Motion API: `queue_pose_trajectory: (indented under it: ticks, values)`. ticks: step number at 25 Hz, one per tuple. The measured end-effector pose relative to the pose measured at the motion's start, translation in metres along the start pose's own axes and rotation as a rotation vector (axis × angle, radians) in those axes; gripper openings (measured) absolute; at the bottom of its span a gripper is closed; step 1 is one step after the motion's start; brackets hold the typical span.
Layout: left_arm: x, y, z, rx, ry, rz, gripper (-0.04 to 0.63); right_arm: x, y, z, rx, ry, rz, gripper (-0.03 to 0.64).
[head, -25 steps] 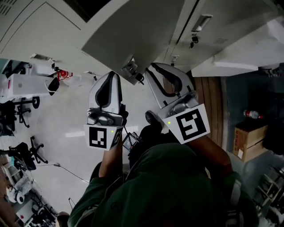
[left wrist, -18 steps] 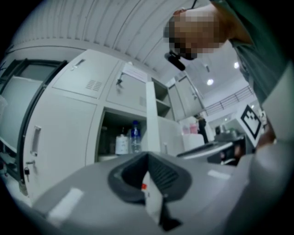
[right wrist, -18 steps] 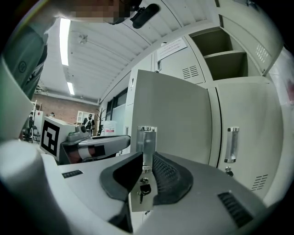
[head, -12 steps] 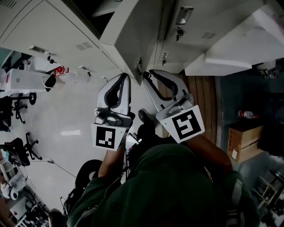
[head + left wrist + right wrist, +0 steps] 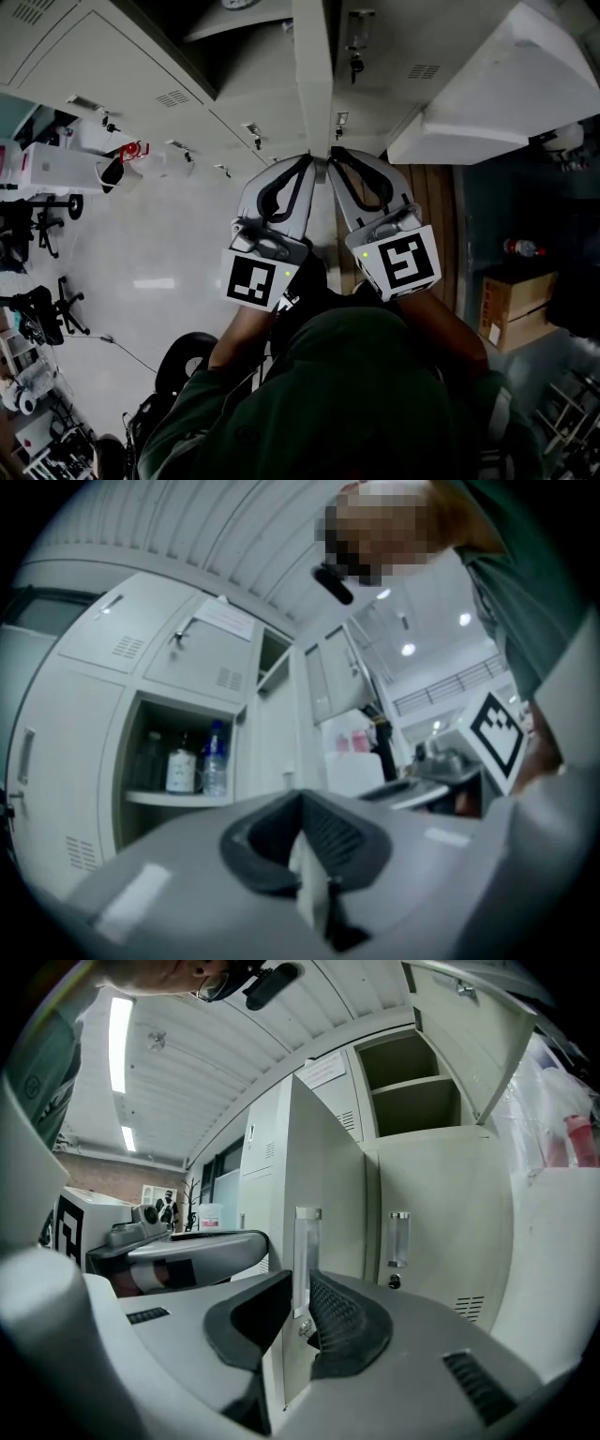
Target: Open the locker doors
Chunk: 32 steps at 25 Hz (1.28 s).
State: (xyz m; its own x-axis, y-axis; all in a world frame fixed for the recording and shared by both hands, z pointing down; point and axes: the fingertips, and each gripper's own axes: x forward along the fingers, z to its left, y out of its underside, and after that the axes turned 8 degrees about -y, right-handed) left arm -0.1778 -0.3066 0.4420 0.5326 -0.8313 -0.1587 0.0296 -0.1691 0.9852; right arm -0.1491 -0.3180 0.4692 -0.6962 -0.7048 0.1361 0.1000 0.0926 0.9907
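Between right tongs (image 5: 297, 1288), locker door (image 5: 328, 1180)

Glossy pale floor (image 5: 141, 281), office chairs (image 5: 42, 314), cardboard box (image 5: 516, 309)

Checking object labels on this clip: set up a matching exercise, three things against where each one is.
Things:
1. door
2. bottles
3. box

Places:
A. on a shelf in an open locker
B. on the floor
C. gripped by the left tongs and the right tongs

Pairs: 1-C, 2-A, 3-B.
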Motion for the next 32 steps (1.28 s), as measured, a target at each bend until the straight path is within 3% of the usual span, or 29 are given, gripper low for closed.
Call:
queue_pose_trajectory:
  ticks: [8, 14, 21, 32]
  values:
    - [0.024, 0.005, -0.041, 0.020, 0.035, 0.038, -0.012, -0.040, 0.007, -0.025, 0.001, 0.037, 0.010, 0.054]
    - [0.003, -0.010, -0.029, 0.043, -0.100, 0.050, -0.012, -0.067, -0.013, -0.012, -0.033, -0.025, -0.039, 0.052]
    - [-0.060, -0.026, 0.052, 0.107, -0.278, 0.061, -0.012, -0.009, -0.035, 0.041, -0.068, -0.164, -0.079, 0.020]
    - [-0.143, -0.039, 0.216, 0.155, -0.426, 0.081, -0.012, 0.150, -0.069, 0.126, -0.058, -0.273, -0.115, 0.006]
